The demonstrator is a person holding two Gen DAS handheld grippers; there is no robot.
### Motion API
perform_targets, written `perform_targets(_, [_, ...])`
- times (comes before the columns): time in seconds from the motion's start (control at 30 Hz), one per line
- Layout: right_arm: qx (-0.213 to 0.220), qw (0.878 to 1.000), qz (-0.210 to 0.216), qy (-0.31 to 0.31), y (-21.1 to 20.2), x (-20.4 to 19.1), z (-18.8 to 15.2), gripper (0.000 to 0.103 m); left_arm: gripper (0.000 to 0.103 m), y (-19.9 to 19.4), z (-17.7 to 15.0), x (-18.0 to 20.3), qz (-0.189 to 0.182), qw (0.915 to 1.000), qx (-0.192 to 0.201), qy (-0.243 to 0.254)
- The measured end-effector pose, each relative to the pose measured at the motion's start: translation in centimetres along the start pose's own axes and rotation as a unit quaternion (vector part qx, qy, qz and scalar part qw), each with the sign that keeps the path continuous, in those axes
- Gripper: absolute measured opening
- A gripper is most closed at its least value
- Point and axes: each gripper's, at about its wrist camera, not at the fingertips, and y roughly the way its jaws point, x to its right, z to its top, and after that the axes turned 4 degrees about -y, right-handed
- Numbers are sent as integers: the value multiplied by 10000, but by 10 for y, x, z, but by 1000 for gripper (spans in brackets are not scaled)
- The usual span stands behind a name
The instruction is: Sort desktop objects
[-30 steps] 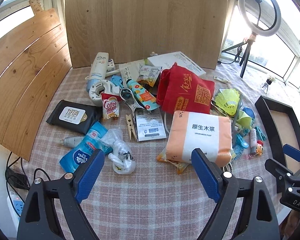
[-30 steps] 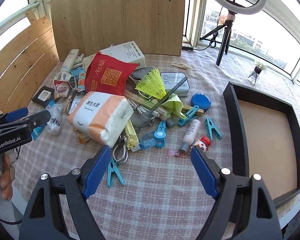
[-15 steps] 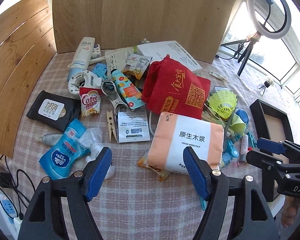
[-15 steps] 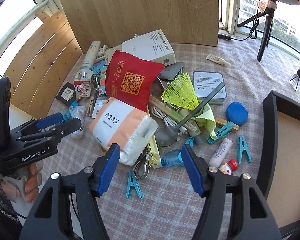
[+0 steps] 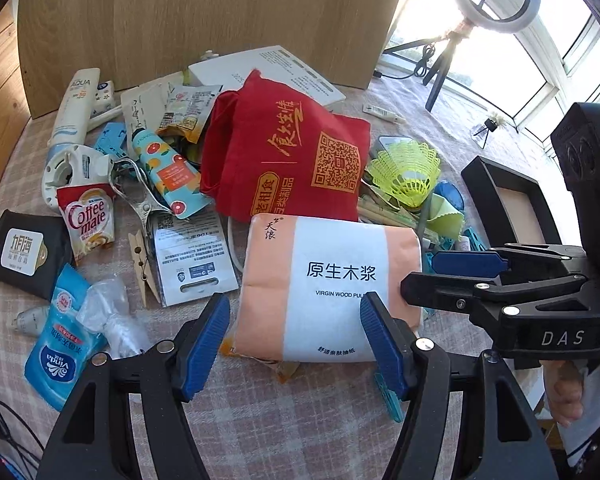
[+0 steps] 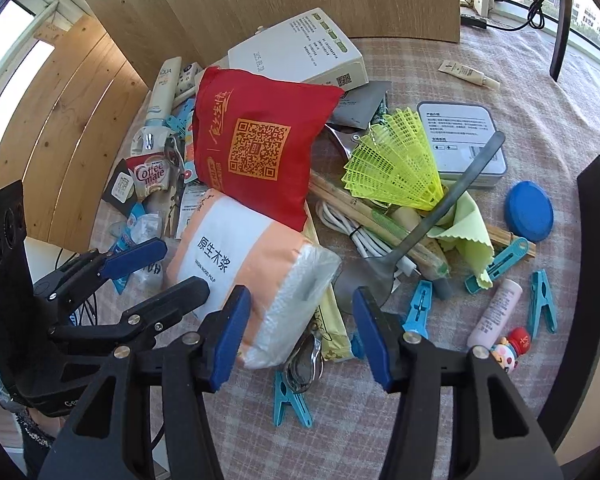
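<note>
Left wrist view shows the left gripper [image 5: 294, 338] wide open, its blue pads on either side of the near end of the soft peach-and-white pack of paper tissues [image 5: 330, 286]; whether they touch it I cannot tell. The right gripper [image 6: 298, 338] is also wide open, close at the pack's other end.

I think two risks are here. If both grippers close on the same pack, they may collide or tear the thin plastic wrap. The red cloth bag with orange QR print [image 6: 256, 148] seems to lean on the far edge of the pack, so lifting may drag it and scatter the yellow plastic shuttlecock [image 6: 396, 164] just right of it.

Far to the right of the right gripper, the black rectangular tray [image 6: 594, 216] looks empty as much as is visible.
</note>
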Motion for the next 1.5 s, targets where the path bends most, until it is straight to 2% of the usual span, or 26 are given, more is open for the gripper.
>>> perform_targets(0.17, [-107,9997,189,117,7,4,6,47,65,7,2,-1,-184,9998,-34,10])
perform_targets(0.3, [-146,9996,216,67,12,-4,9,44,65,6,0,9,-160,9997,-26,208])
perform_targets(0.37, [-97,9999,135,0,12,-7,9,43,62,3,0,10,-217,9996,7,197])
perform_targets(0.47, [-75,9995,303,42,9,-5,10,33,49,-5,0,14,-465,9988,26,165])
perform_targets(0.53, [-114,9993,351,15,9,-6,11,30,45,-7,-1,22,-270,9991,66,304])
perform_targets(0.57, [-138,9996,263,-6,10,-6,11,30,47,-9,-1,24,-80,9992,140,368])
perform_targets(0.63, [-105,9996,247,21,11,-4,9,30,62,-13,-1,17,92,9994,219,264])
perform_targets(0.67, [-76,9996,263,42,9,-2,7,30,67,-15,-2,10,63,9996,235,173])
perform_targets(0.7, [-50,9997,236,64,8,-1,6,30,75,-16,-2,4,27,9997,231,105])
perform_targets(0.73, [-33,9997,208,81,6,0,4,30,78,-16,-2,-2,-4,9998,188,64])
perform_targets(0.83, [-96,9995,259,183,7,1,3,31,78,-3,-4,-6,200,9997,-66,134])
perform_targets(0.97, [-201,9992,319,155,14,-5,1,31,77,6,-9,0,-137,9993,-221,253])
perform_targets(1.13, [-237,9993,257,162,17,-8,3,34,77,6,-10,8,-155,9991,-130,377])
perform_targets(1.27, [-226,9994,248,102,13,-11,3,35,71,-6,-10,9,-208,9992,3,347])
perform_targets(1.3, [-232,9993,269,84,13,-11,2,34,63,-9,-10,11,-240,9990,22,378])
perform_targets(1.33, [-234,9990,371,100,13,-11,1,33,49,-11,-10,13,-342,9986,-2,400])
perform_targets(1.37, [-281,9985,465,111,13,-12,0,27,45,-12,-10,17,-388,9983,-11,428])
perform_targets(1.47, [-281,9990,349,65,13,-14,-2,25,42,-12,-11,24,-173,9986,2,503])
perform_targets(1.5, [-270,9991,322,48,13,-14,-3,25,46,-12,-12,23,-133,9988,-13,464])
